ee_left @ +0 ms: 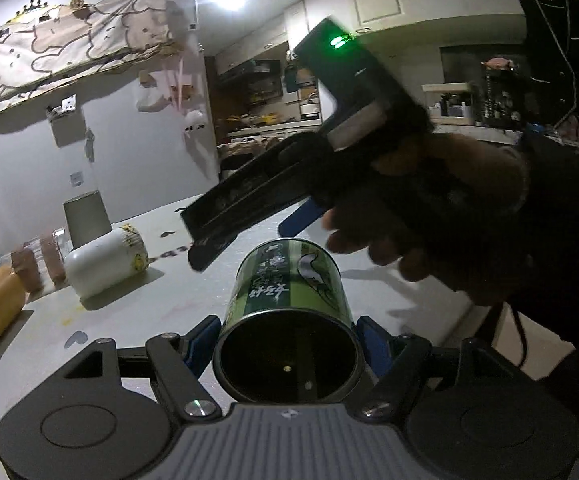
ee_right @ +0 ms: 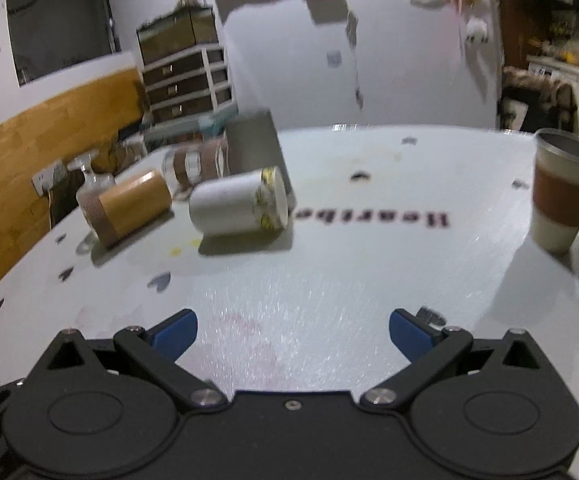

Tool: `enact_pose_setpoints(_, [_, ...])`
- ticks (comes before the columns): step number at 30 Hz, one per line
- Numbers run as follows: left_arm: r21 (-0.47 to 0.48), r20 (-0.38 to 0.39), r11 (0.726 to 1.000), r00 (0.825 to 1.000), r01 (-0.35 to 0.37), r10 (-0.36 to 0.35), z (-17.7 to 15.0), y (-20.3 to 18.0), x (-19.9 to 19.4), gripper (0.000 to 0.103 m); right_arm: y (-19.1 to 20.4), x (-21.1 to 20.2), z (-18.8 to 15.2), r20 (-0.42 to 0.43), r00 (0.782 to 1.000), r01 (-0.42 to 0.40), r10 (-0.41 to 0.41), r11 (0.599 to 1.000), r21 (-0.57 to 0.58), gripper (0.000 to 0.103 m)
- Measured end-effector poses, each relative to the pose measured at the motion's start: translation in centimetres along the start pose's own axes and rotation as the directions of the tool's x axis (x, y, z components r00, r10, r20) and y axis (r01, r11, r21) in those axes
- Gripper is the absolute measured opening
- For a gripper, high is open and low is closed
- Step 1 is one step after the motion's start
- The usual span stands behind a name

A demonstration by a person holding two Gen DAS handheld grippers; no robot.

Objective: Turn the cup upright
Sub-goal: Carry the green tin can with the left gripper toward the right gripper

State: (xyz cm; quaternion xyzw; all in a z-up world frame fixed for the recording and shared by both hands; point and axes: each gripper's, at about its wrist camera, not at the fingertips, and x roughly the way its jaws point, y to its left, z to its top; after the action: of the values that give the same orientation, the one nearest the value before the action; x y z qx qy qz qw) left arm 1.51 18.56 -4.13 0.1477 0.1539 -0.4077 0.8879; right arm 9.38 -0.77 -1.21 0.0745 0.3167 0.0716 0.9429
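My left gripper (ee_left: pixel 287 344) is shut on a green printed cup (ee_left: pixel 289 300). The cup lies on its side, its open mouth facing the camera, just above the white table (ee_left: pixel 169 300). My right gripper (ee_right: pixel 293 334) is open and empty over the table's near part; it also shows from outside in the left wrist view (ee_left: pixel 249 236), held by a hand above and behind the green cup. A white cup (ee_right: pixel 239 206) lies on its side further back, and also shows in the left wrist view (ee_left: pixel 105 264).
A tan cup (ee_right: pixel 129 206) and a clear banded glass (ee_right: pixel 195 164) lie on their sides at the left. A grey cup (ee_right: pixel 255 140) stands behind the white one. A white tumbler with a brown sleeve (ee_right: pixel 565 192) stands upright at the right edge.
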Motion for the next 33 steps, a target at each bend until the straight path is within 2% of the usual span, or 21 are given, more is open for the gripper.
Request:
enact_pose_setpoints(3, [-0.012, -0.009, 1.000, 1.000, -0.012, 0.012, -0.2, 0.2, -0.1, 0.088, -0.2, 0.8, -0.3, -0.037, 0.999, -0.004, 0.004, 1.000, 0.003, 0.103])
enact_pose_setpoints(9, [-0.070, -0.036, 0.997, 0.999, -0.029, 0.027, -0.7, 1.2, -0.7, 0.090, -0.7, 0.8, -0.9, -0.081, 0.997, -0.007, 0.006, 1.000, -0.004, 0.103])
enact_pose_setpoints(14, [-0.109, -0.050, 0.990, 0.995, -0.089, 0.084, -1.5, 2.5, -1.4, 0.090, -2.2, -0.7, -1.1, -0.071, 0.997, 0.021, -0.020, 1.000, 0.011, 0.103])
enact_pose_setpoints(25, [-0.293, -0.054, 0.935, 0.980, -0.198, 0.191, -0.8, 6.2, -0.8, 0.089, -5.4, -4.2, -4.1, -0.067, 0.997, 0.039, -0.030, 0.990, 0.137, 0.103])
enact_pose_setpoints(30, [-0.368, -0.063, 0.906, 0.978, -0.208, 0.199, 0.0, 7.2, 0.1, 0.089, -5.2, -5.5, -5.9, -0.076, 0.997, 0.011, 0.000, 0.988, 0.156, 0.103])
enact_pose_setpoints(33, [-0.412, -0.059, 0.894, 0.984, -0.177, 0.167, 0.6, 7.5, -0.2, 0.089, -5.1, -5.9, -6.3, -0.072, 0.997, -0.002, 0.014, 0.986, 0.167, 0.103])
